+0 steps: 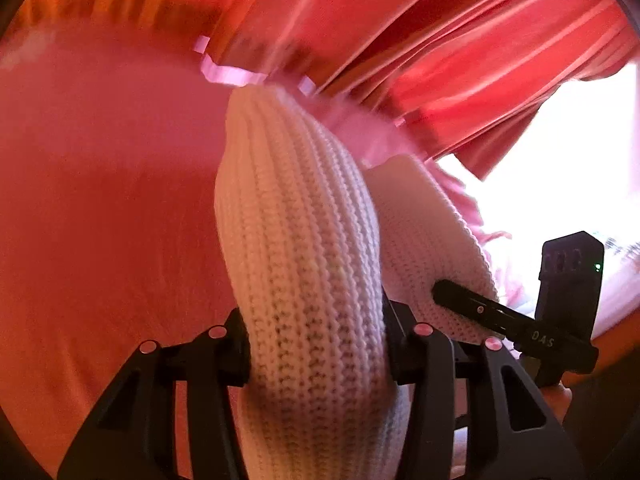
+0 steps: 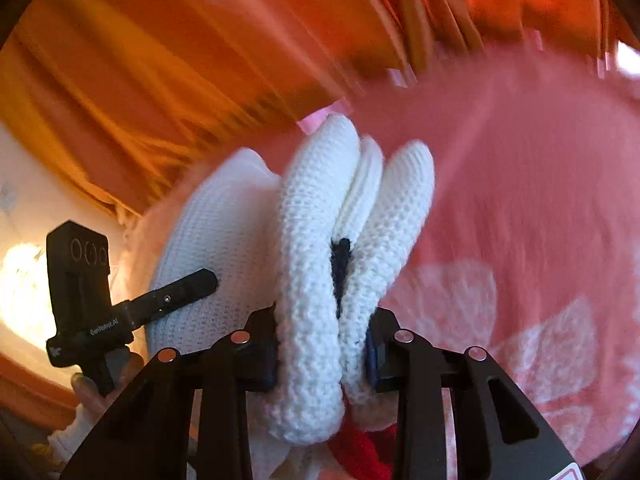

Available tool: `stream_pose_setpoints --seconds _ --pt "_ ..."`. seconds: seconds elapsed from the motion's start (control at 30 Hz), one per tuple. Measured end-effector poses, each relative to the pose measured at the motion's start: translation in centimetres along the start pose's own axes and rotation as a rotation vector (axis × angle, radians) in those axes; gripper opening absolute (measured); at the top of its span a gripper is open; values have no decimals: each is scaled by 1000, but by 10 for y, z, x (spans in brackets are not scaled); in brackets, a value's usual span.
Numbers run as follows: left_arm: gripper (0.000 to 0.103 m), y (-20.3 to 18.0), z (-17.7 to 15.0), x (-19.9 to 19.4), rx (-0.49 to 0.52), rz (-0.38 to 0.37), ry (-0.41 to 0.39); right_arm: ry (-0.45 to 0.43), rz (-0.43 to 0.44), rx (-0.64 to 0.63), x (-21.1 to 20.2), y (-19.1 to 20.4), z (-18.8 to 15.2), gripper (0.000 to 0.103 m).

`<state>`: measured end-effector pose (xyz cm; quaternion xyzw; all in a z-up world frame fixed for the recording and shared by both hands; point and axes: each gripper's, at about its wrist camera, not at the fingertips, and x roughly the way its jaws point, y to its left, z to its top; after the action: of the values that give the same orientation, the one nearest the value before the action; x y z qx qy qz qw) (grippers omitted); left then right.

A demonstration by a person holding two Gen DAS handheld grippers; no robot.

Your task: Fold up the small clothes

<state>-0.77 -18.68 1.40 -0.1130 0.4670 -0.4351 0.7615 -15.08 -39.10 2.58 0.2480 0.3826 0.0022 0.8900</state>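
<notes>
Left wrist view | left hand-held gripper (image 1: 320,344) clamped on white knit garment (image 1: 296,240) | right hand-held gripper (image 2: 324,344) pinched on bunched folds | slip risked: thick knit, uneven layers

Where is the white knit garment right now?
The white knit garment is pinched in both the left gripper and the right gripper, raised above the pink bedspread.

**White knit pinched in your left gripper**

Your left gripper (image 1: 316,354) clamps a thick fold of white ribbed knit garment (image 1: 296,248) at lower centre. The pink bedsheet (image 1: 100,208) fills the left. Red curtains (image 1: 460,52) hang upper right. Your right gripper (image 1: 452,292) bites the knit at right.
</notes>
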Motion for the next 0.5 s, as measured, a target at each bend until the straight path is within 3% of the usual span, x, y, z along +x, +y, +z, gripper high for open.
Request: stream_pose_setpoints --seconds 0.17,0.3,0.4,0.5 --pt "47 -34 36 -115 124 -72 -177 -213 63 -149 -82 92 31 30" --pt "49 -57 56 -208 213 -78 -339 -363 129 -296 -127 178 55 31" --pt "55 -61 62 -264 251 -34 -442 -405 180 -360 -132 216 65 32" --pt "58 -46 62 -287 250 27 -487 -377 217 -403 -102 245 75 34"
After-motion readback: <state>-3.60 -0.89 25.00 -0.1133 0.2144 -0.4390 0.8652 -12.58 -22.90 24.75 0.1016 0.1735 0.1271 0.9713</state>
